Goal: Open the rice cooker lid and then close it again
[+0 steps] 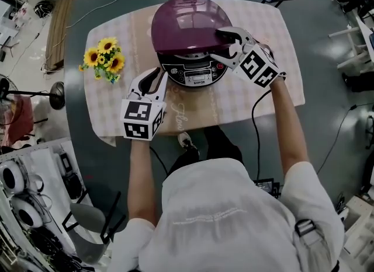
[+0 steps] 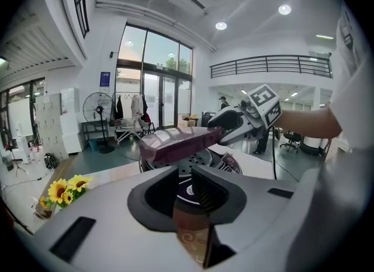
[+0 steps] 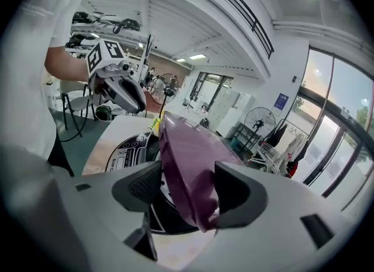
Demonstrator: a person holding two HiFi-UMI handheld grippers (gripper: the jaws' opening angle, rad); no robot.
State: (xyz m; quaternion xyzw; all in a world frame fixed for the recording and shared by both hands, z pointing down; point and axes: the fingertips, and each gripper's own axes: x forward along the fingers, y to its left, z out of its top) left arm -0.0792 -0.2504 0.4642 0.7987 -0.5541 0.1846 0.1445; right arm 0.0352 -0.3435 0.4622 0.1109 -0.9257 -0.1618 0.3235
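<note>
**Lid ajar, right jaws wide around its rim**

Toward the far edge of the tabletop (image 1: 274, 90), about midway along it: the rice cooker (image 1: 175, 69), dark body, control panel (image 1: 196, 78) turned to the near edge. On top, the purple lid (image 1: 187, 23), down at the back and lifted a little at the front. Beneath it, in the left gripper view, a dotted metal plate (image 2: 204, 159).

At the lid's front right rim: the right gripper (image 1: 216, 44), angled downward, jaws spread wide with the rim between them. In the right gripper view, lid edge up against one jaw and a clear gap to the other pad (image 3: 145, 183). No pinch, so nothing gripped.

In front of the cooker, left of the control panel and just short of the body: the left gripper (image 1: 159, 71), over the tabletop between cooker and near edge. Jaws only narrowly apart and empty, with just the cloth-covered top and the cooker's front seen through the gap.

By the left edge of the tabletop, well apart from the cooker: a bunch of sunflowers (image 1: 105, 59).
</note>
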